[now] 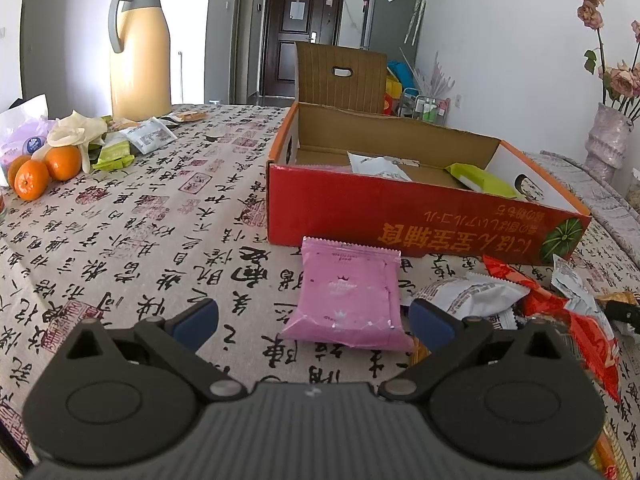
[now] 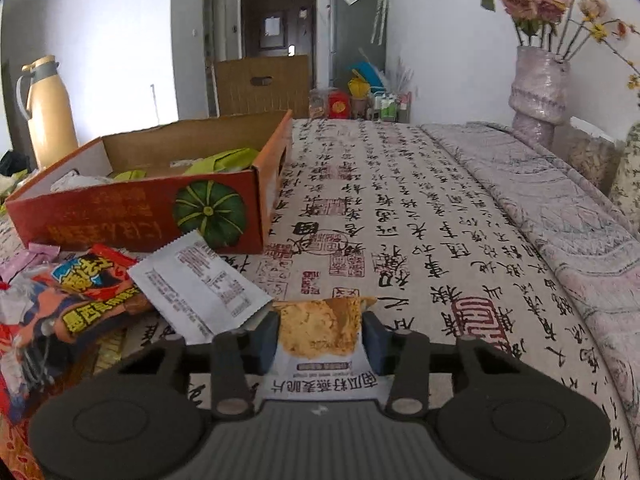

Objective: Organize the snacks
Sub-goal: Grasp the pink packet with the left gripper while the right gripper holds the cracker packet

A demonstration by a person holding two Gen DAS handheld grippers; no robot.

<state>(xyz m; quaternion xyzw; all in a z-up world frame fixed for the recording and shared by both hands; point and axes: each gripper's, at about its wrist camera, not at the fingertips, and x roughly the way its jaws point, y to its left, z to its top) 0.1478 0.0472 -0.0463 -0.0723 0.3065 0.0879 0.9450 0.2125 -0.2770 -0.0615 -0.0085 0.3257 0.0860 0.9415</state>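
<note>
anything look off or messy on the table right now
Mostly that the snacks lie loose outside the red box: a pink packet before it, a jumbled pile of red and white packets beside it. The box print reads upside down. The right gripper pinches a cracker packet.

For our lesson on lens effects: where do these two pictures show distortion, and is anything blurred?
Left wrist view: the red box bows and the corners go dark. Right wrist view: the door is soft and hazy, while the cracker packet looks sharp.
</note>
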